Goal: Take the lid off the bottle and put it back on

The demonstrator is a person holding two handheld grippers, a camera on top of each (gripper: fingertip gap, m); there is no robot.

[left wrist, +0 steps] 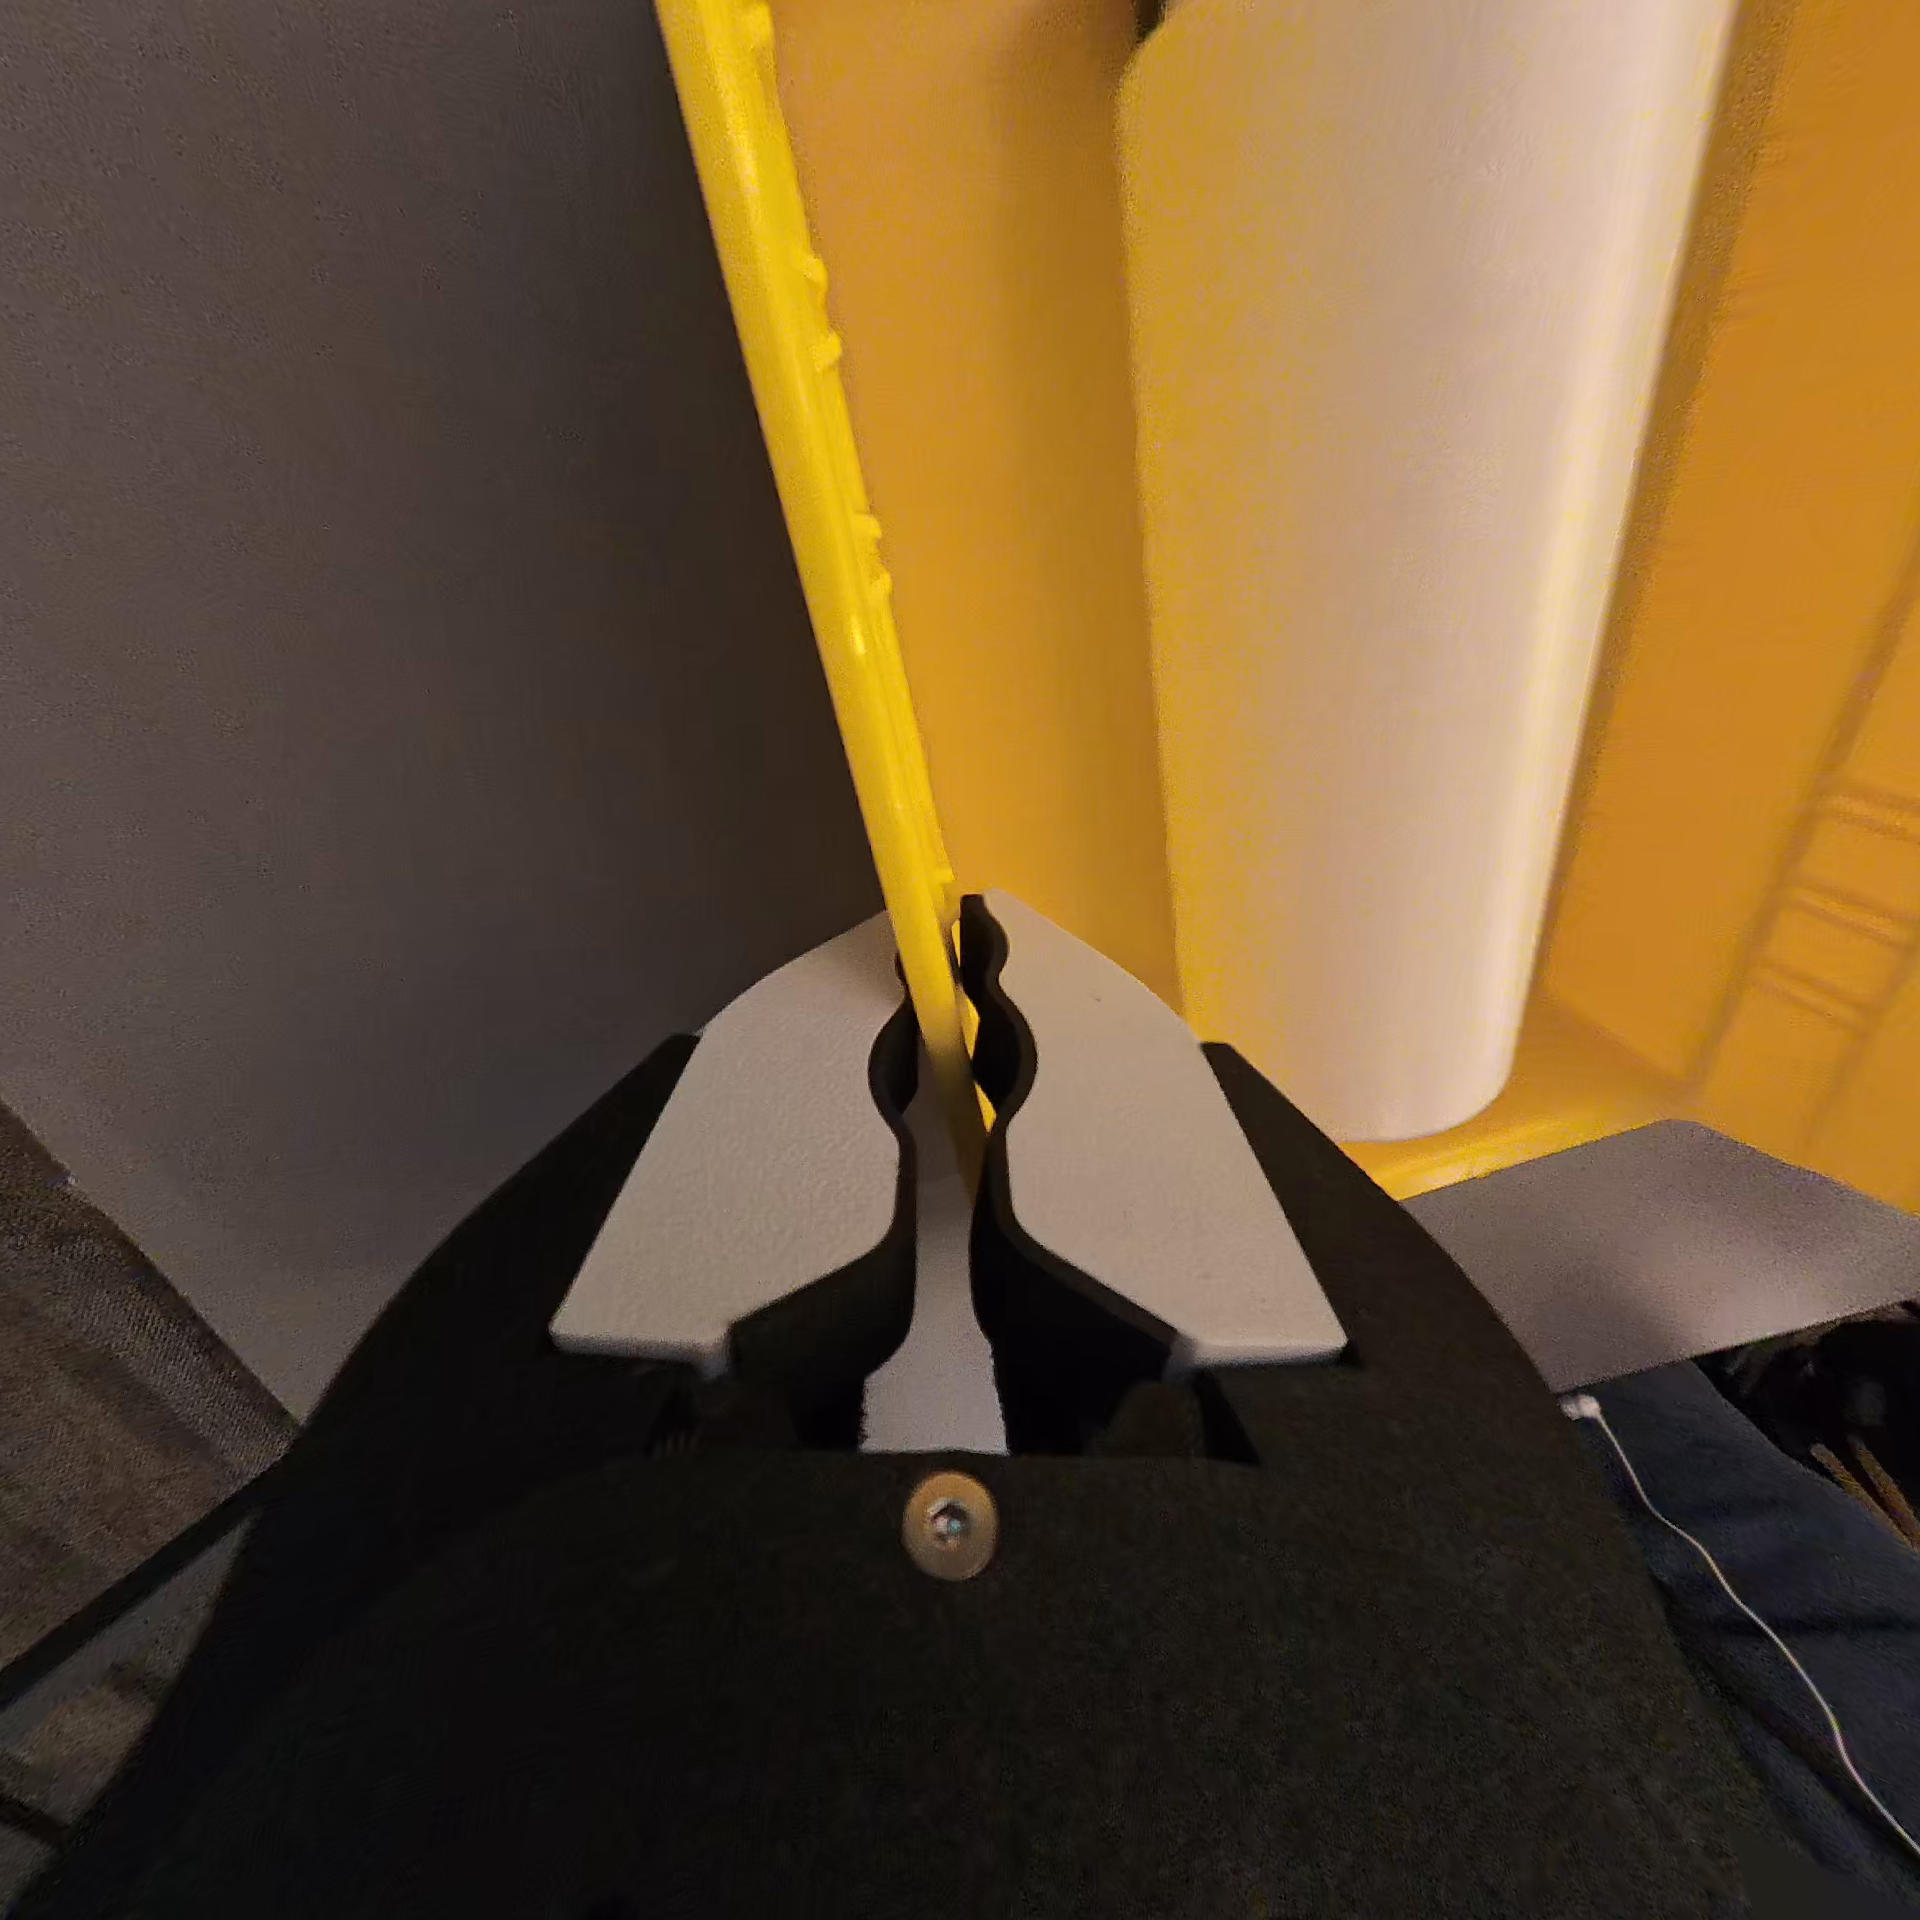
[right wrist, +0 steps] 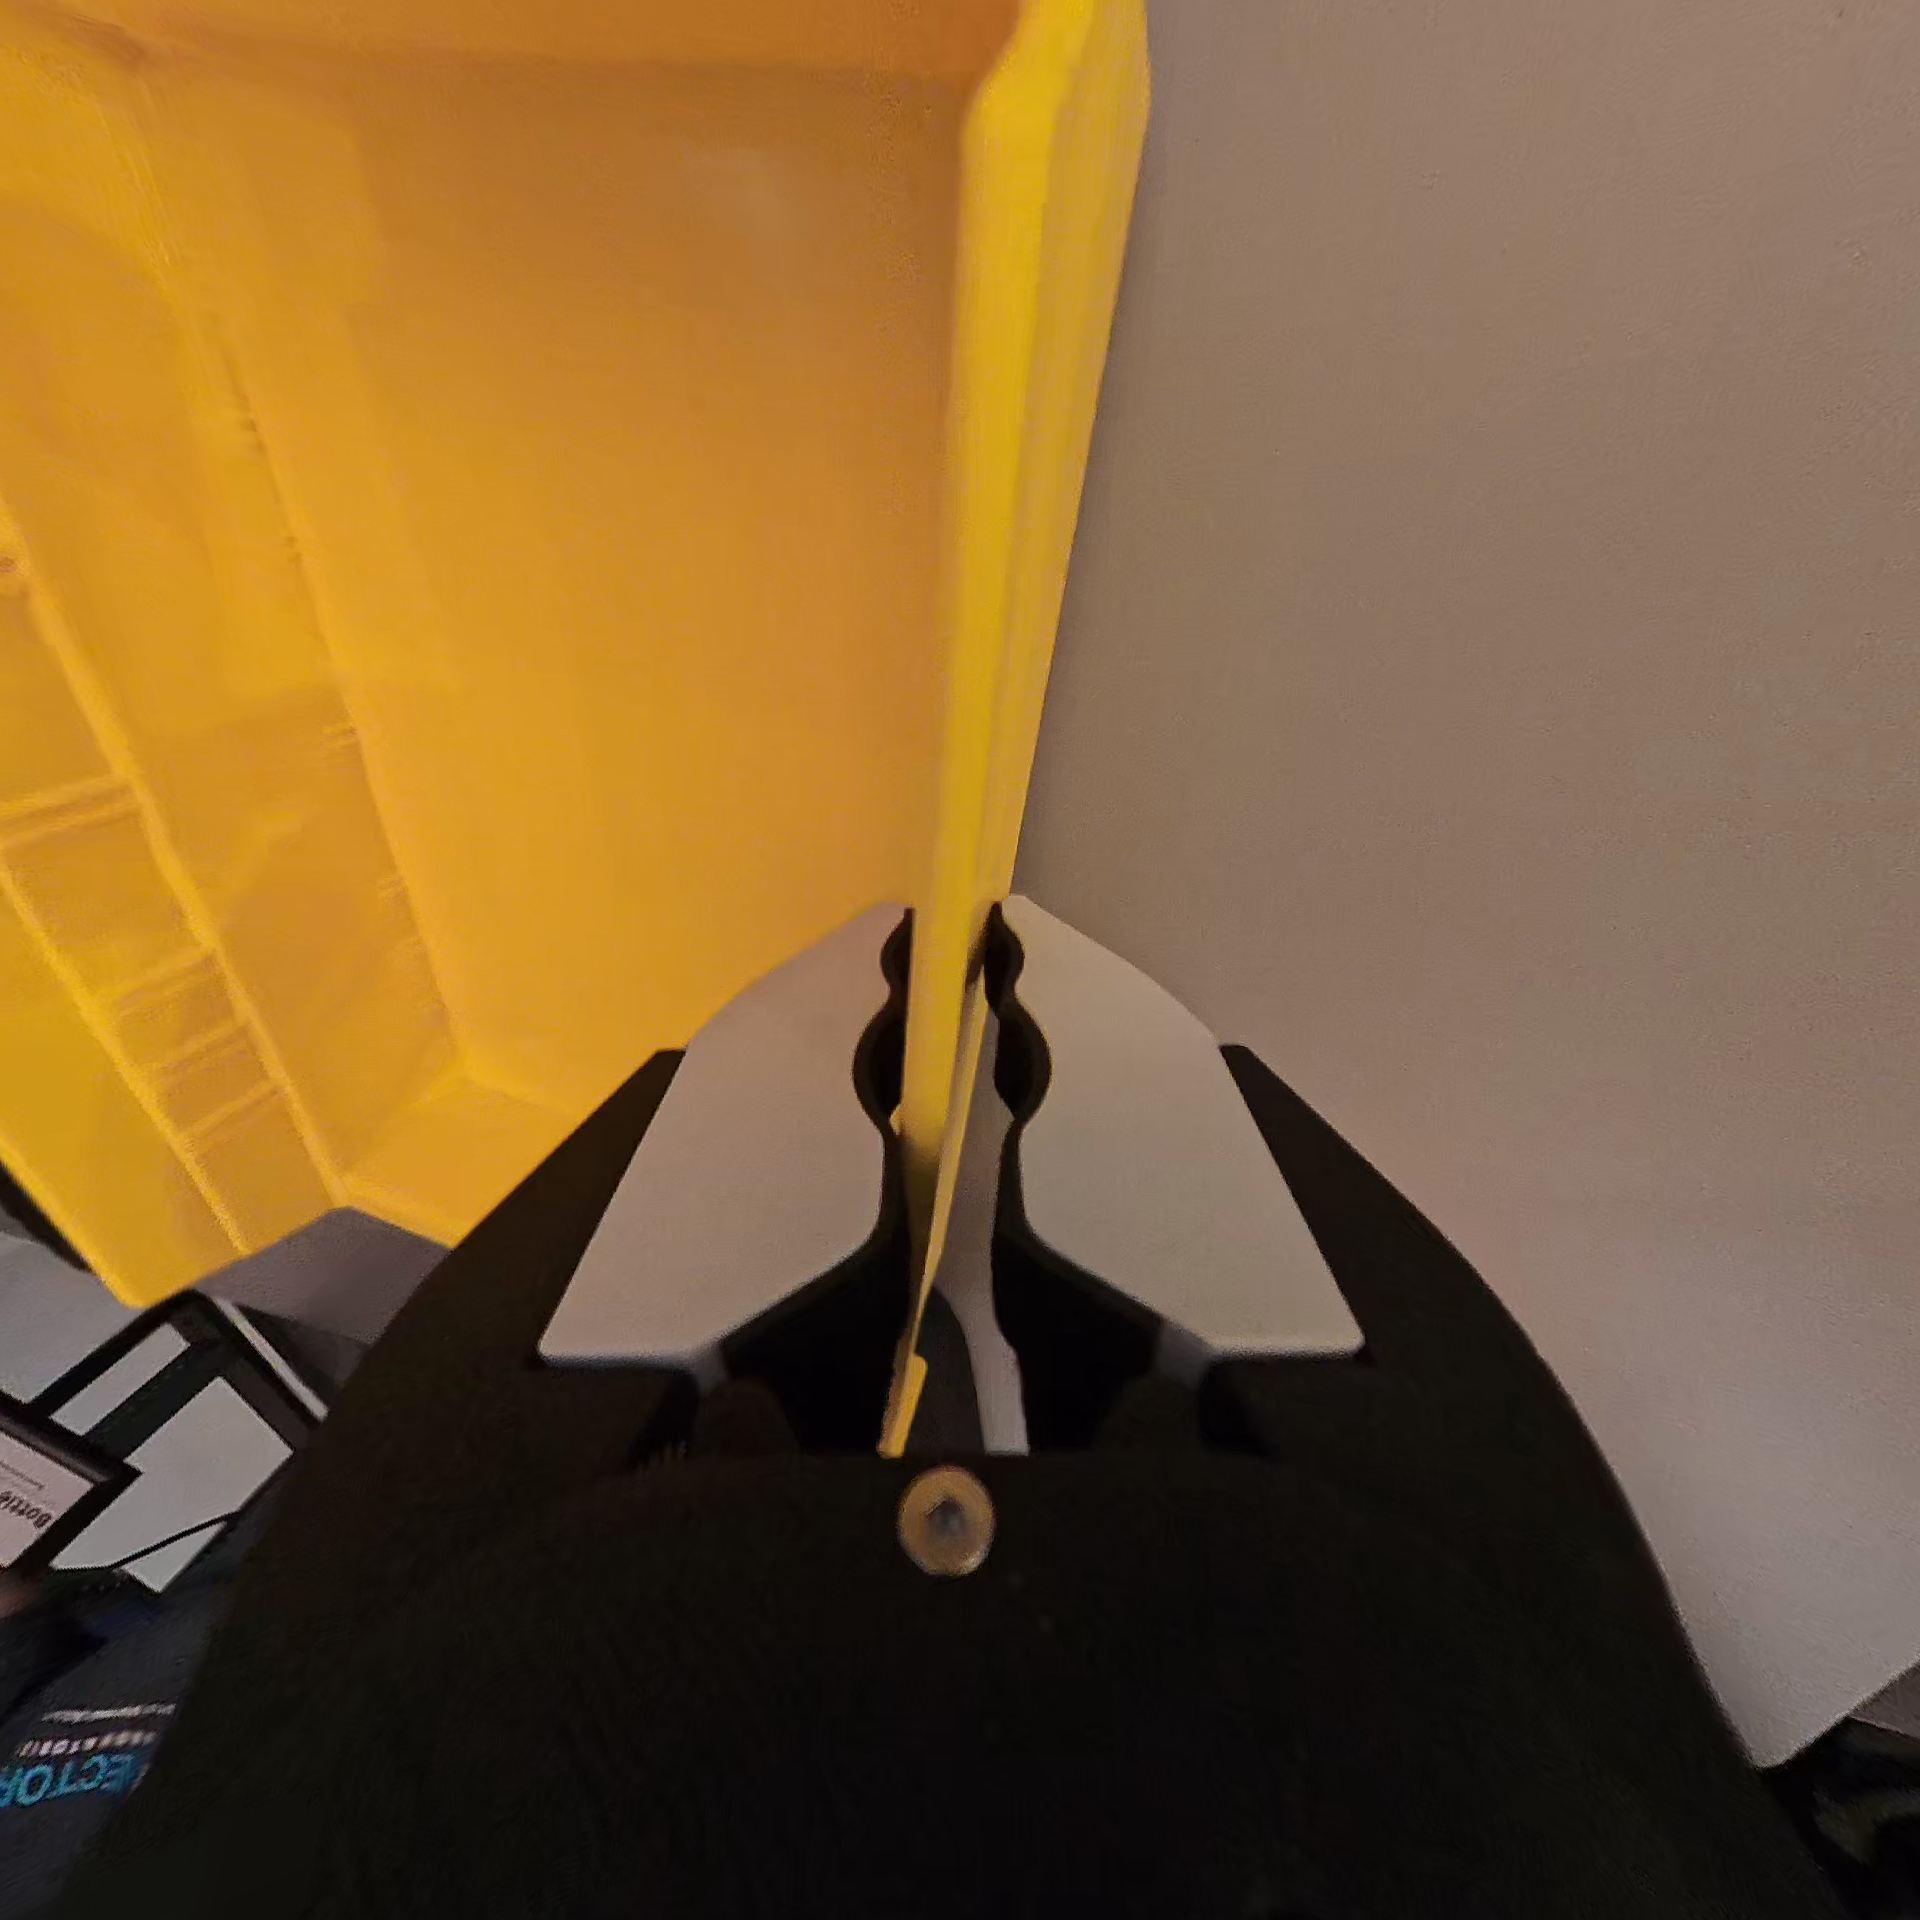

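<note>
So far nothing of the task shows as done: no bottle or lid is visible. Each hand-held gripper, left [left wrist: 940, 1023] and right [right wrist: 948, 1039], is clamped on a wall of a yellow bin [left wrist: 966, 520], a white roll [left wrist: 1382, 582] lying inside at 1 o'clock.

Plain grey matte wall [left wrist: 364, 520] fills the left half of the left wrist view, dim warm light. Grey woven carpet floor [left wrist: 94, 1351] at lower left there. In the right wrist view, a plain beige-grey wall [right wrist: 1507, 623] covers the right half; a white flat counter surface [right wrist: 343, 1268] shows at lower left, with black-framed white cards [right wrist: 177, 1455] just below it.
</note>
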